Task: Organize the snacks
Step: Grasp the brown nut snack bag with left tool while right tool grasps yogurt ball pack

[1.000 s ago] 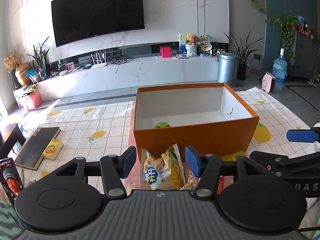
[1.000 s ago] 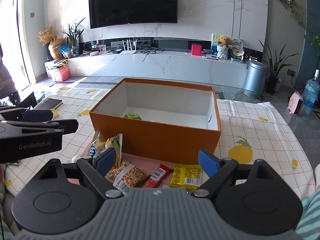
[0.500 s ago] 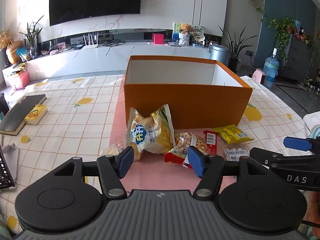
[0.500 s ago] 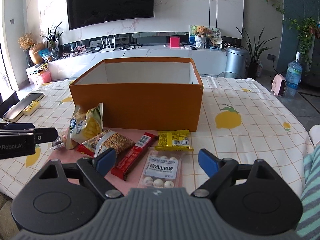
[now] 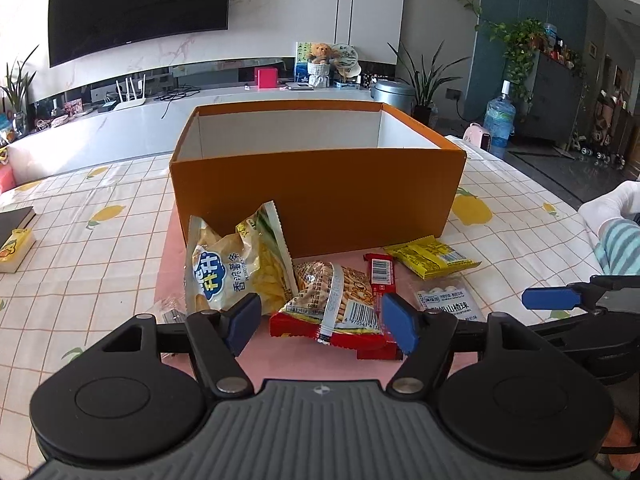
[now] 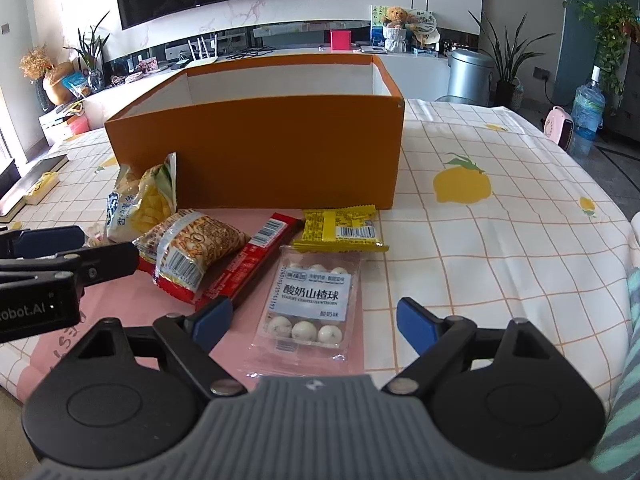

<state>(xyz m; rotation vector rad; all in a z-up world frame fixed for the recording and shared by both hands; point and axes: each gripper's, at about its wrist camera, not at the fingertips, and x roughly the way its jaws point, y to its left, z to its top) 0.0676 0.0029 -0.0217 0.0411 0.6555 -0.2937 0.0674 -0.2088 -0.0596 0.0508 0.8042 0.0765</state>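
Observation:
An open orange box (image 5: pixel 316 196) (image 6: pixel 256 152) stands on the lemon-print tablecloth. In front of it lie a yellow chip bag (image 5: pixel 232 272) (image 6: pixel 140 204), a red-edged peanut pack (image 5: pixel 336 300) (image 6: pixel 188 252), a red bar (image 5: pixel 380 276) (image 6: pixel 256 256), a yellow packet (image 5: pixel 432 258) (image 6: pixel 340 230) and a clear pack of white balls (image 5: pixel 448 300) (image 6: pixel 308 304). My left gripper (image 5: pixel 320 324) hovers low over the peanut pack, jaws opening, touching nothing. My right gripper (image 6: pixel 312 324) is open over the ball pack, which lies between the fingers untouched.
A pink mat (image 5: pixel 304 356) lies under the snacks. A dark book and a yellow box (image 5: pixel 14 240) sit at the table's left. A striped sleeve (image 5: pixel 620 248) shows at the right. Behind are a TV wall, white console, bin and water bottle.
Both grippers have sunk toward the snacks and tilted down; the box's inside has dropped from view. The left jaws have spread wider. The right jaws kept their width.

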